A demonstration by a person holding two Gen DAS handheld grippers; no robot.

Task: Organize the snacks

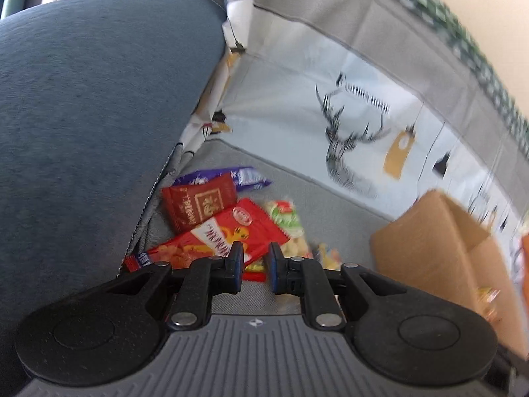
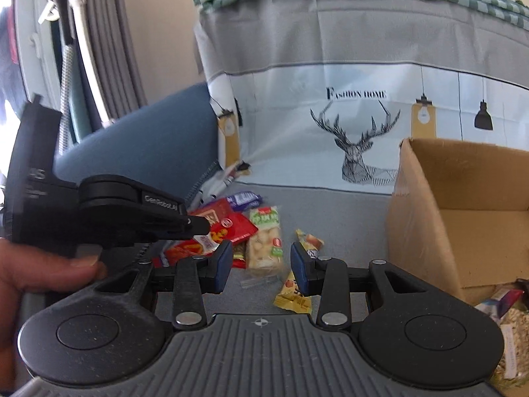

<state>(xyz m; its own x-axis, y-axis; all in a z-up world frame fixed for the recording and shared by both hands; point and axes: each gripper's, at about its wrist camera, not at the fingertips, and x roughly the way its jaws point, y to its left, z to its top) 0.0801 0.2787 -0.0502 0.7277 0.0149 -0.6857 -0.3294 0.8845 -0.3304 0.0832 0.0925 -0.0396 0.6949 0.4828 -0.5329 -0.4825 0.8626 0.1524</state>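
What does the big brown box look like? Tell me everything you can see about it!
The cardboard box is plain brown corrugated card, standing upright on the grey sofa cover at the right, against the printed deer backdrop. Its top is open, flaps out of sight, and the inside that shows looks empty. The near corner edge is slightly creased. Some snack packets lie beside its base at the lower right.

snack pile (image 2: 238, 231) left on sofa seat (image 2: 347, 211) | cardboard box (image 2: 463, 205) right
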